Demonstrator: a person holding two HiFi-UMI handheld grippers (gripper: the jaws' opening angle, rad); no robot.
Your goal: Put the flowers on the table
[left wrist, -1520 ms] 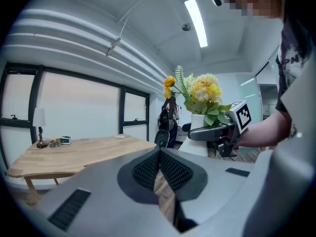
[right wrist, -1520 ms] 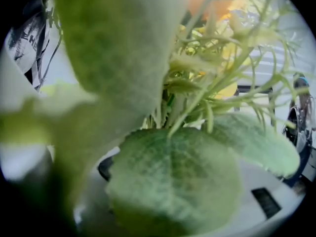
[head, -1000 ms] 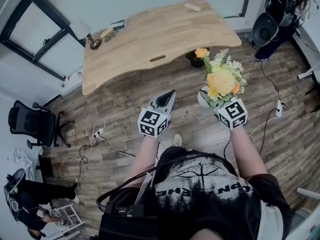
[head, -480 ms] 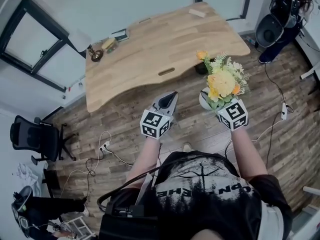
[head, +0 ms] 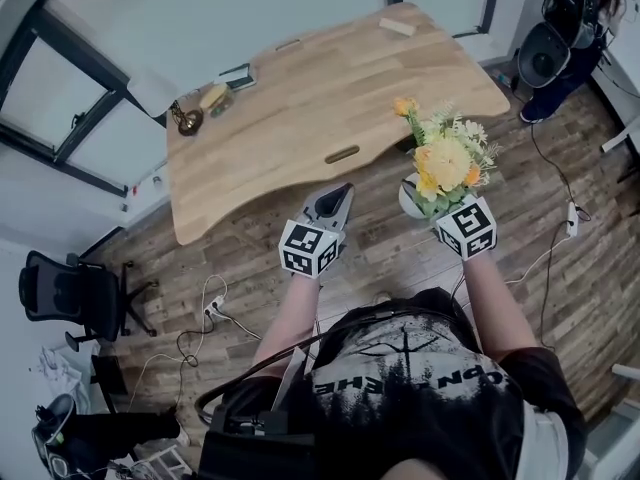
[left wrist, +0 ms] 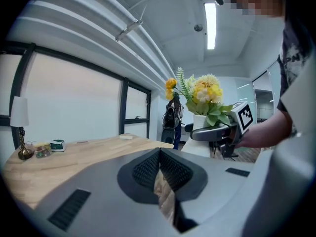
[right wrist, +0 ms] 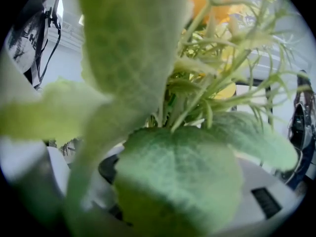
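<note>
In the head view the flowers (head: 446, 161) are held by their vase (head: 408, 199) in the right gripper (head: 428, 208), short of the table (head: 300, 98); in its own view the left gripper (left wrist: 159, 154) is seen closed, empty; the right gripper view is filled by leaves (right wrist: 173, 181), so upright carrying is advised.

flowers (head: 445, 161): yellow and orange blooms, pale cream sprigs, green veined leaves
vase (head: 407, 199): white
table (head: 300, 88): light wood, fine grain
floor (head: 250, 243): grey-brown planks
left gripper (head: 343, 190): grey shell, black ribbed pads, white cube with black squares
shirt (head: 420, 393): black, white print
</note>
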